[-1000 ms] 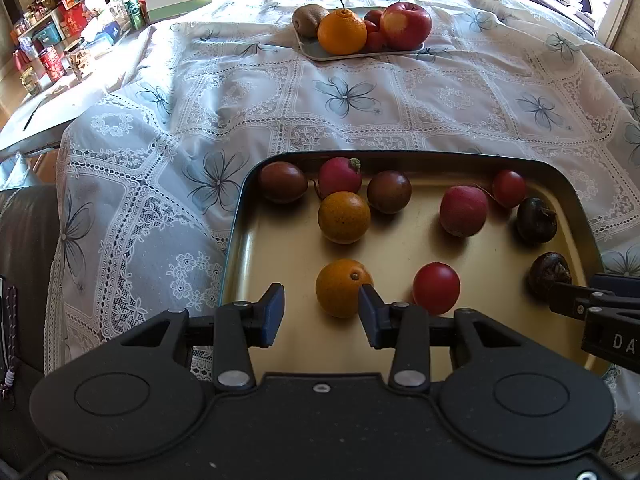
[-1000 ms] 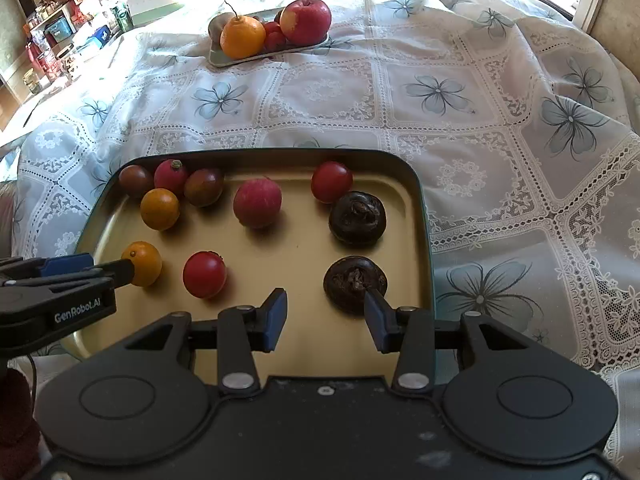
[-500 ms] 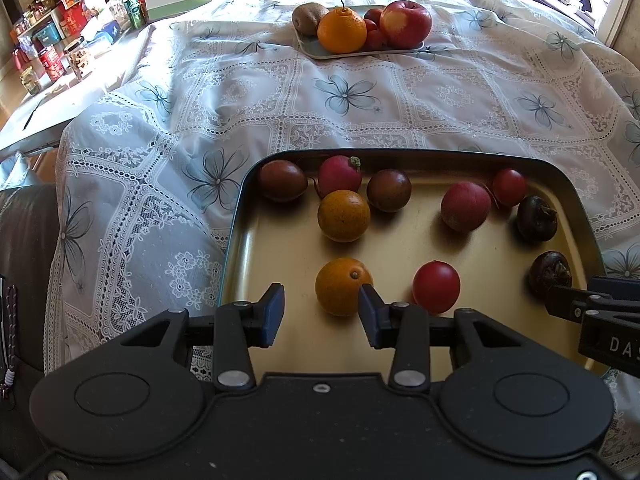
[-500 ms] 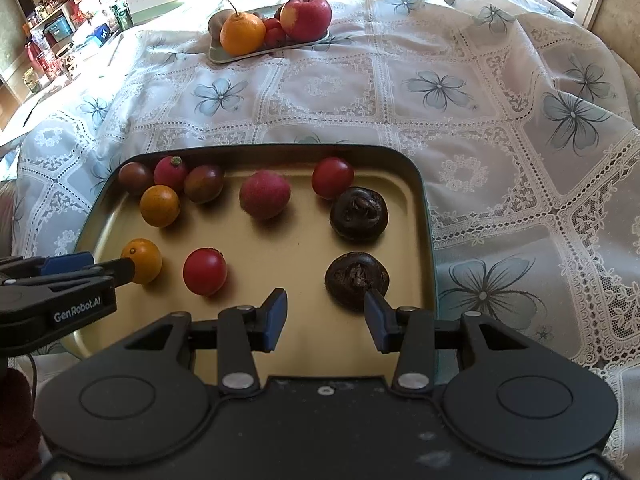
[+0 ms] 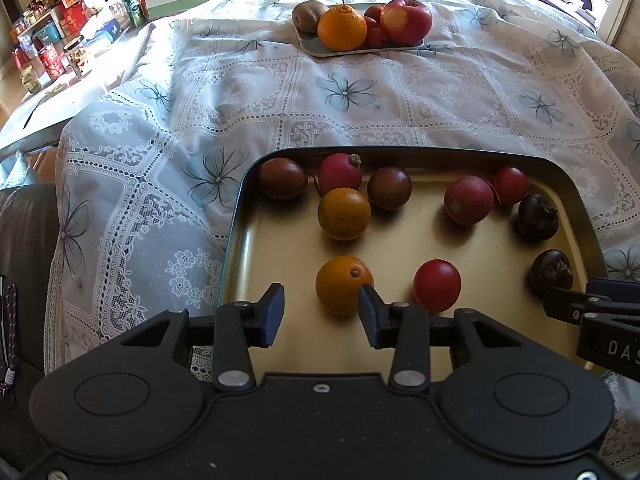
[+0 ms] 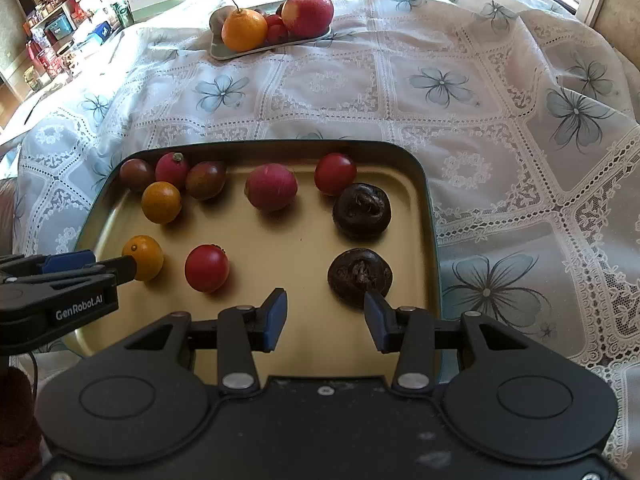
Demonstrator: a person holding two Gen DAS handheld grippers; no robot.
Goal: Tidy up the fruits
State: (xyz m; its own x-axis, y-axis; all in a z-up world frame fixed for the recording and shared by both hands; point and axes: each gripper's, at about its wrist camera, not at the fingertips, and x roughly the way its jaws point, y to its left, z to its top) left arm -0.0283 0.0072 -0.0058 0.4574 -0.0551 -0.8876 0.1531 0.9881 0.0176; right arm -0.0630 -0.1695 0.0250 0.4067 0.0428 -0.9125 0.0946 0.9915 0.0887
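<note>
A: We hold the left gripper low over the near edge of the gold tray, jaws parted, nothing between the pads. The near orange sits just beyond the tips.

B: Same on our right. The right gripper hangs with jaws apart and empty. A dark wrinkled fruit lies just past its right finger.

A: Between those two we see a red tomato. Farther back, a second orange touches a cluster of two brown fruits and a pink one at the tray's far left corner.

B: Toward the far right we note another pink fruit, a small tomato and a second dark fruit.

A: Well beyond, on the lace tablecloth, a pale plate holds a stemmed orange, an apple and a kiwi.
</note>
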